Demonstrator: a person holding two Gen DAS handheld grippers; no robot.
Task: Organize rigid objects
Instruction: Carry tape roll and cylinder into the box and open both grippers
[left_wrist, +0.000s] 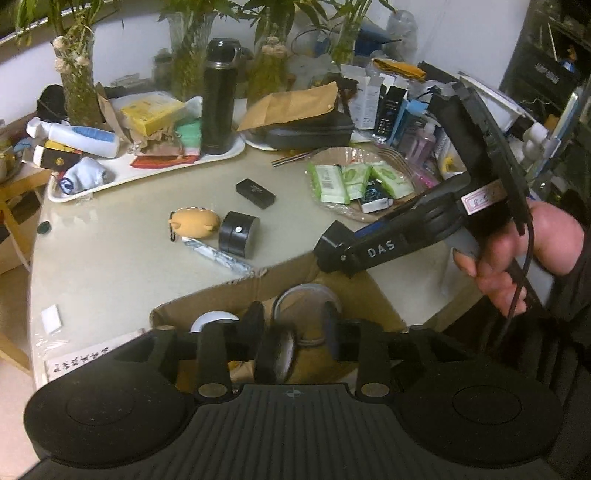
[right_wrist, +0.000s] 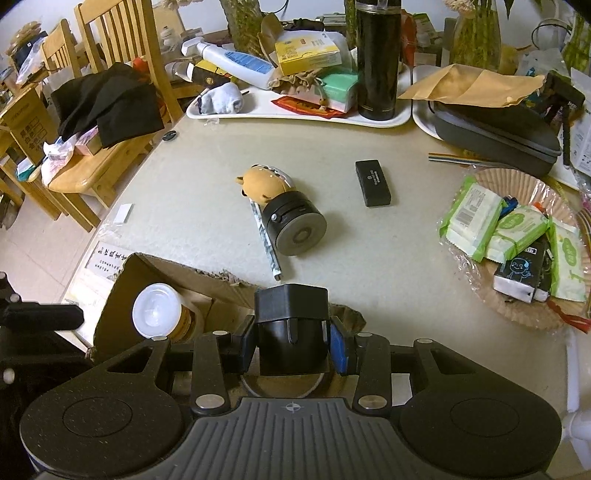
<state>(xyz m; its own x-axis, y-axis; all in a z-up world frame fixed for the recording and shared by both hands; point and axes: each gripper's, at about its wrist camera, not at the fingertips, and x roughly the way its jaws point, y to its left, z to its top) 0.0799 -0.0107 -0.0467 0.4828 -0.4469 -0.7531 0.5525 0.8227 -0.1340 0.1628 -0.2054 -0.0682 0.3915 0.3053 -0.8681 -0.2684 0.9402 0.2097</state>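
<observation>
My right gripper (right_wrist: 291, 347) is shut on a black round container with a square cap (right_wrist: 291, 325), held over the open cardboard box (right_wrist: 147, 273). A white-lidded jar (right_wrist: 157, 310) stands inside that box. In the left wrist view my left gripper (left_wrist: 293, 325) hangs over the same box (left_wrist: 207, 306). Its jaws stand apart, and a small black disc with a pale face (left_wrist: 277, 354) sits tilted low between them, clear of the right finger. A hand holds the right gripper (left_wrist: 332, 254) just beyond. A tan plush toy (right_wrist: 264, 182), a black round case (right_wrist: 295, 225) and a flat black case (right_wrist: 372, 182) lie on the table.
A foil-wrapped stick (right_wrist: 267, 240) lies beside the round case. White trays (right_wrist: 295, 110) with a black flask (right_wrist: 376, 59), bottles and boxes line the far side. A paper plate (right_wrist: 509, 306) holding green packets sits right. Wooden chairs (right_wrist: 110, 110) stand left of the table edge.
</observation>
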